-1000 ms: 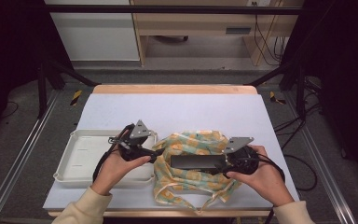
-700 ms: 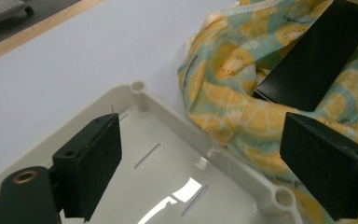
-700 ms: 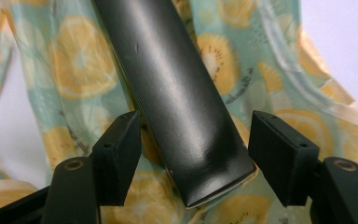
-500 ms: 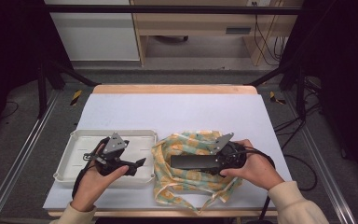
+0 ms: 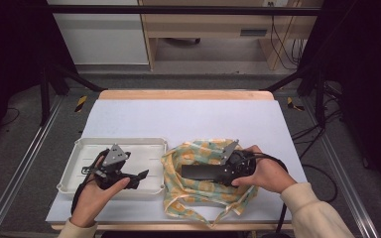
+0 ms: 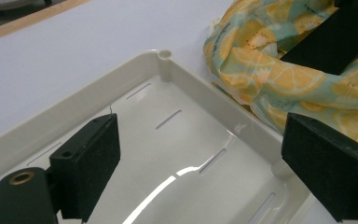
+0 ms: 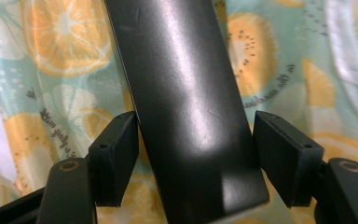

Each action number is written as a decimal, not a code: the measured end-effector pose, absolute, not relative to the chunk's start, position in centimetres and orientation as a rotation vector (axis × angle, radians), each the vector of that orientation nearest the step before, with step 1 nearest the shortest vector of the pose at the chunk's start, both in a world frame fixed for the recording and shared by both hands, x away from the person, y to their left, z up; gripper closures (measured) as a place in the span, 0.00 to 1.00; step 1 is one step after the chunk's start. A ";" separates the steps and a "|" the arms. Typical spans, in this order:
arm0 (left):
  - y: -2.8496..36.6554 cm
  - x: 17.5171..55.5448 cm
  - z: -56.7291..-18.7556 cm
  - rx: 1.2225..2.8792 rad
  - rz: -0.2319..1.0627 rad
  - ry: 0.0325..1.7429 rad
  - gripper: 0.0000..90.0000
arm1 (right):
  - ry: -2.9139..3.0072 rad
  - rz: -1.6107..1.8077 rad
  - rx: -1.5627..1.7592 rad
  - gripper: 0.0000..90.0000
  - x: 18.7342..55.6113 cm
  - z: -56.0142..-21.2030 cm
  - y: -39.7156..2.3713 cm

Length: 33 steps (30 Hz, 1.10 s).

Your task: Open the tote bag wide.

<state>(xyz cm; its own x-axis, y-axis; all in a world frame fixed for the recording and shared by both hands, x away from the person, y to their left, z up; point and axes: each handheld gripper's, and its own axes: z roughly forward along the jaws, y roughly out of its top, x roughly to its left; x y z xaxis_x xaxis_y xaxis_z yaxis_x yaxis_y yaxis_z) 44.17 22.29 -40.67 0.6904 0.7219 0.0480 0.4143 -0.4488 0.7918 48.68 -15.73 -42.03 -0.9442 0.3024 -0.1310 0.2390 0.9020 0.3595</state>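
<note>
Small script printed on the fruit-patterned cloth

In the right gripper view, the cloth (image 7: 279, 60) with its orange and lemon slices carries short lines of dark handwriting-style lettering. One line beside a seeded slice at the right seems to read "in the sunshine", running slantwise; another at the left edge, near a pale slice, starts with what looks like "a day", and the rest of it is too blurred to make out. In the high view and the left gripper view the same cloth (image 5: 198, 173) shows no lettering clear enough to read.
</note>
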 end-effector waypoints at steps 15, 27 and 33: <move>22.5 44.3 -41.1 2.131 0.482 0.876 0.13 | 2.931 0.473 0.310 0.46 48.9 -42.6 -15.6; 23.0 44.2 -40.9 2.122 0.492 0.883 0.10 | 2.904 0.626 0.328 0.48 48.2 -41.8 -17.1; 23.1 44.2 -41.0 2.126 0.491 0.885 0.10 | 2.883 0.662 0.314 0.48 47.8 -41.1 -17.6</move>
